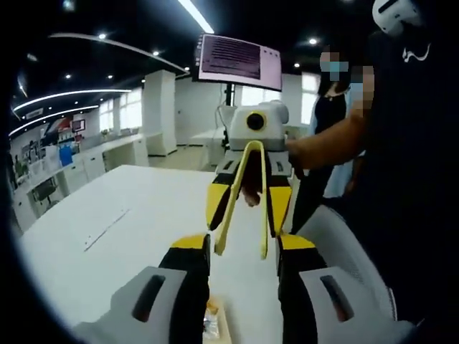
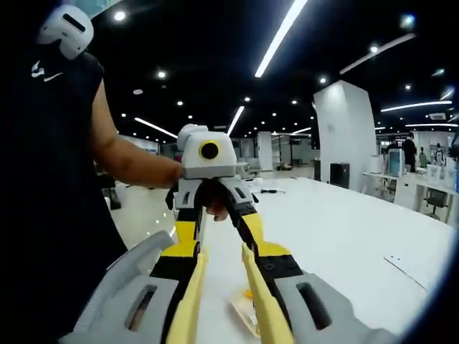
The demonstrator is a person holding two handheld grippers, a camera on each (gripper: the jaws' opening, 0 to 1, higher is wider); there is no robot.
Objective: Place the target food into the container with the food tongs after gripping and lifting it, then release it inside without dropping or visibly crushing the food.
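Left gripper (image 1: 244, 247): your jaws stand apart, raised over the tabletop.
Right gripper (image 2: 224, 261): your jaws clamp the yellow food tongs (image 1: 242, 193).
Arms: both bare forearms reach forward, grippers facing each other.

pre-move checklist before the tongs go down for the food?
1. Tongs gripped by right gripper: ok, a yellow arm lies along each jaw.
2. Tong tips apart: ok.
3. Left gripper free: ok, open and holding nothing.
4. Food located: cannot tell; a small item lies on the white table, mostly hidden by the jaws.
5. Container located: cannot tell.
6. Tongs aimed at the item: not ok, the tips hang above the table, short of it.
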